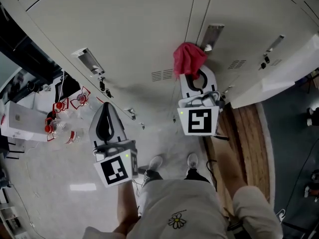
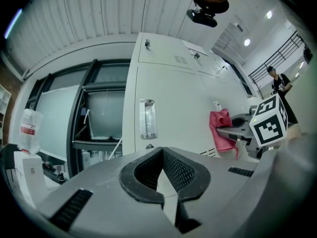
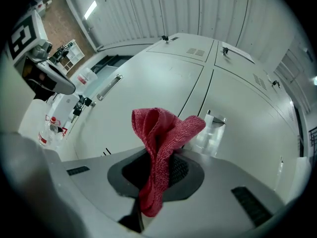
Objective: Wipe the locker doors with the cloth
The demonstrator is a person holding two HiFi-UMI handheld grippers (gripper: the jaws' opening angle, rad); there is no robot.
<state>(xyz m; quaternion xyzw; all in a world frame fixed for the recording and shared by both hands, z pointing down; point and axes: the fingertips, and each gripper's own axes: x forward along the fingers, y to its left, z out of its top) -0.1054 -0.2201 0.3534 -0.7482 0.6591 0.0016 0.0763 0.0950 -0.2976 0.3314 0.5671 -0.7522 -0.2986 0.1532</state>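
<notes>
Red cloth (image 3: 161,148): bunched and clenched between the jaws of the right tool (image 3: 158,182). Its long axis runs along the jaws, and the free end points at the locker doors (image 1: 129,29), just beside a metal handle (image 1: 213,36). The right tool is held up and aimed at the doors. Left tool (image 2: 166,182): lower and to the left, jaws together on nothing, facing the same doors.

L gripper (image 1: 106,108): jaws together, nothing btwn pads, pointing fwd. R gripper (image 1: 196,78): jaws clamped on red cloth (image 1: 188,58), which is bunched up just ahead of the tips w/ a tail hanging back btwn the jaws. R is held further fwd than L, both well apart.
</notes>
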